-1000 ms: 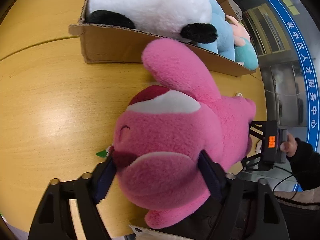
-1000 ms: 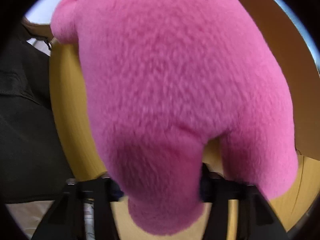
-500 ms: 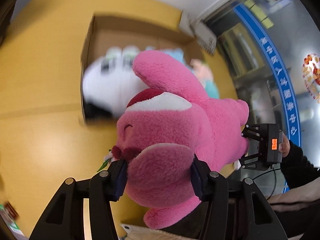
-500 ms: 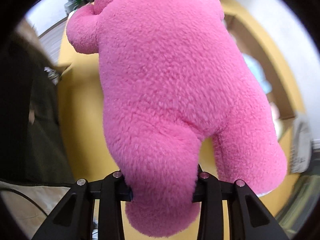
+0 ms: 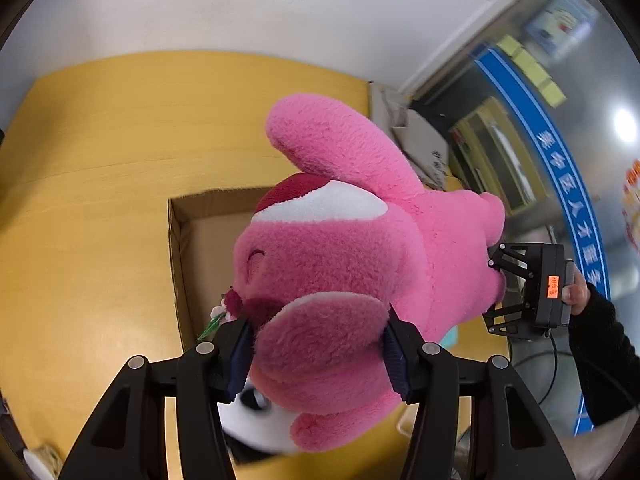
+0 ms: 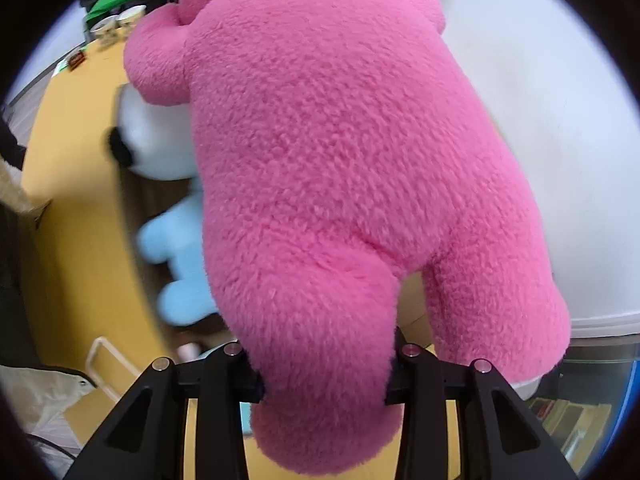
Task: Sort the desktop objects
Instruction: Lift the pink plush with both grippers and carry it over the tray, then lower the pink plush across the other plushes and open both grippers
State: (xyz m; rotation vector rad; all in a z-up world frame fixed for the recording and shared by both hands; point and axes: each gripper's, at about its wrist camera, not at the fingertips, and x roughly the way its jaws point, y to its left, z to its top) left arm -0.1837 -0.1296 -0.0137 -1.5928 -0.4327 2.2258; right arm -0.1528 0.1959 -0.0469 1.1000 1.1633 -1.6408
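Plush pink bear (image 5: 360, 264), soft and light, hangs above cardboard box (image 5: 188, 248); left gripper (image 5: 318, 344) clamps an ear, right gripper (image 6: 322, 376) clamps a leg, both compressing the stuffing.

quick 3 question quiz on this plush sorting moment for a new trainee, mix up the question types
1. True or false: only one gripper grips the pink plush bear.
2. Multiple choice: in the left wrist view, what lies directly below the bear? A) a metal tray B) an open cardboard box C) a drawer
3. Short answer: name two other toys visible under the bear in the right wrist view.

Key
1. False. The left gripper pinches an ear and the right gripper pinches a leg.
2. B
3. A white plush with black patches and a light blue plush.
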